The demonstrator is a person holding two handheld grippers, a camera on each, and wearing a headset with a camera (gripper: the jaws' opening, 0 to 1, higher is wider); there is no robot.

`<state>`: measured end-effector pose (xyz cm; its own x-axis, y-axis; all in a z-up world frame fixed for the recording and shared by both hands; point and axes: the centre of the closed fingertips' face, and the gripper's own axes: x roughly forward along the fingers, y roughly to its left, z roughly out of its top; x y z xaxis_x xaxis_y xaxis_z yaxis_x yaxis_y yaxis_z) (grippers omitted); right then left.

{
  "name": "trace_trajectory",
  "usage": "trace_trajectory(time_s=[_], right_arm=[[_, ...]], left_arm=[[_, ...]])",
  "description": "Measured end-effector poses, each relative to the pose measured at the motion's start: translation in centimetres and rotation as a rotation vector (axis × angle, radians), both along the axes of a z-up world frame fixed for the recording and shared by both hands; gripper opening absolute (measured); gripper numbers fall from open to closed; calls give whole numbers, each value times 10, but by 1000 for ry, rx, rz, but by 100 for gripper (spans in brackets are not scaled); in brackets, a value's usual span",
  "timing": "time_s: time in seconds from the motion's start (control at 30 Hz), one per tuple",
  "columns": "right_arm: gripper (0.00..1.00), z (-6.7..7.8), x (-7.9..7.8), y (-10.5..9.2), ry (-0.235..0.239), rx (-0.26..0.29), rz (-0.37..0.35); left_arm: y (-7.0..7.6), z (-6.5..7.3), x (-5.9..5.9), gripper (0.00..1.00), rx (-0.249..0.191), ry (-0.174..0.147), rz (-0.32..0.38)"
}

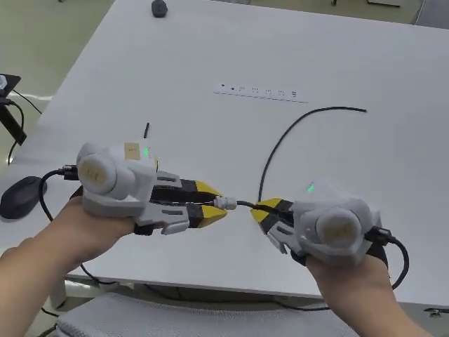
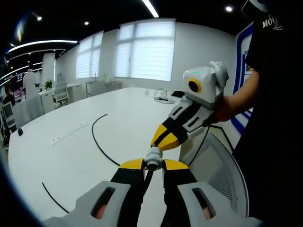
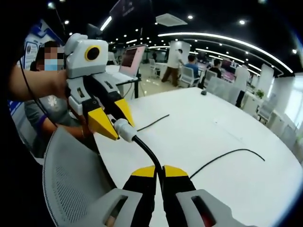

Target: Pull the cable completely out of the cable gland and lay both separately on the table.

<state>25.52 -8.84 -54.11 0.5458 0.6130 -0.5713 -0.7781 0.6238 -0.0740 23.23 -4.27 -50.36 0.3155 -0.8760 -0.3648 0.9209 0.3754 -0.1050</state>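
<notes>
A small white cable gland (image 1: 226,203) hangs above the table's near edge, and my left gripper (image 1: 222,204) is shut on it. In the left gripper view the gland (image 2: 153,156) sits between the yellow tips of the left gripper (image 2: 154,164). A black cable (image 1: 277,149) leaves the gland and passes into my right gripper (image 1: 258,209), which is shut on it a short way from the gland. The right gripper view has the cable (image 3: 147,152) arching from the gland (image 3: 122,128) down into the right gripper (image 3: 159,170). The cable's far end lies on the white table (image 1: 330,175).
A short black cable piece (image 1: 146,130) lies on the table to the left. A thin marked strip (image 1: 256,92) lies further back, and a dark round object (image 1: 160,8) sits at the far edge. A grey mesh chair (image 1: 140,316) is below the near edge.
</notes>
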Motion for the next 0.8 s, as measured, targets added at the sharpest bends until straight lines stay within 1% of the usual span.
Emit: trace_trajectory(time_s=[0.03,0.13,0.17,0.2,0.23,0.27,0.3,0.37,0.47,0.57,0.6,0.63,0.7,0.8], right_arm=[[0,-2,1,-3,20,21,-27],[0,-7,4,-11,46,41,-62],[0,-9,4,-12,58,61,-71],[0,-13,5,-15,72,64,-91],[0,-16,5,-17,93,75,-112],[0,-18,5,-17,110,102,-129],[0,-22,7,-22,125,110,-157],[0,-28,8,-27,149,122,-183],[0,-40,9,-36,220,157,-254],[0,-47,10,-43,260,187,-308],[0,-47,9,-43,267,195,-316],[0,-46,9,-42,258,187,-307],[0,-45,8,-41,225,145,-286],[0,-41,7,-41,217,150,-296]], left_arm=[[0,0,0,15,-3,-2,0],[-1,0,0,15,-6,0,-4],[-2,-1,-2,15,-9,13,-13],[-2,-2,-2,15,-5,14,-15],[-2,-3,-1,15,4,4,-18],[-2,-3,-1,15,4,6,-19],[-2,-3,-1,15,5,8,-21],[-2,-3,1,15,2,9,-25],[-2,-4,2,15,3,10,-30],[-2,-6,2,15,0,16,-35],[-2,-6,2,15,-2,18,-36],[-2,-7,1,15,-5,24,-37],[-2,-9,1,15,-4,29,-41],[1,-10,2,15,-7,36,-44]])
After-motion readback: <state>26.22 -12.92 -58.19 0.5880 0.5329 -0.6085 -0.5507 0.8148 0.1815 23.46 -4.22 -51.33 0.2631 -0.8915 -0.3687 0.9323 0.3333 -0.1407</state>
